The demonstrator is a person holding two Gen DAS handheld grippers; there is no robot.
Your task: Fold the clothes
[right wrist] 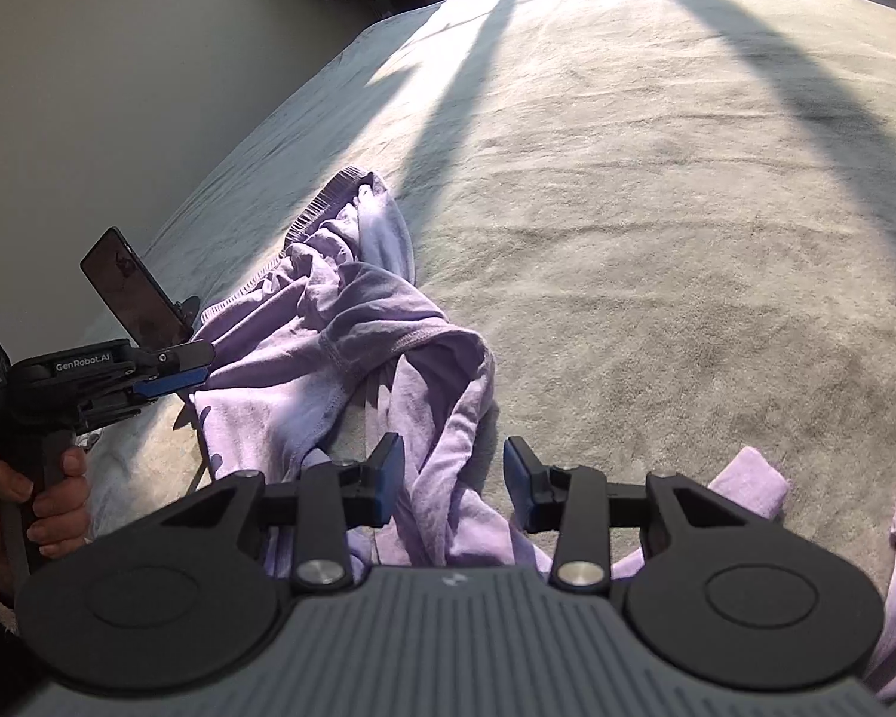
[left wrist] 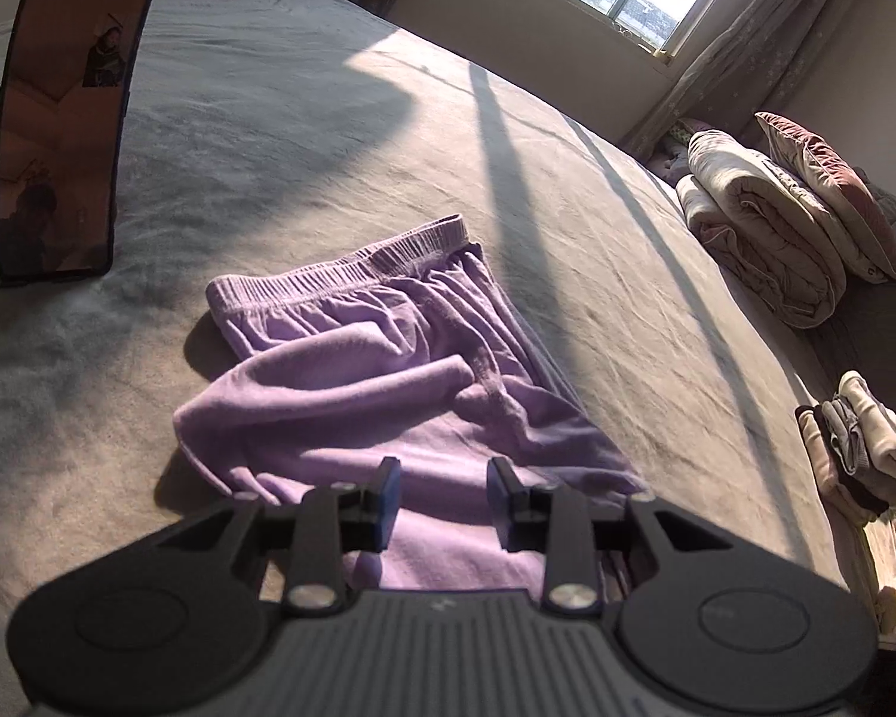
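Left gripper (left wrist: 445, 478): jaws parted, pads pressing on nothing, angled downward; in the right wrist view it (right wrist: 200, 367) shows side-on. Left hand (right wrist: 48, 502): fingers wrapped round its handle. Right gripper (right wrist: 454, 457): jaws parted, blue pads clear of contact, angled downward.

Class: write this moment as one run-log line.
stage: mid-fold | left gripper: open, over purple pants | right gripper: open, cloth between fingers, unpinched | bed: pants rumpled
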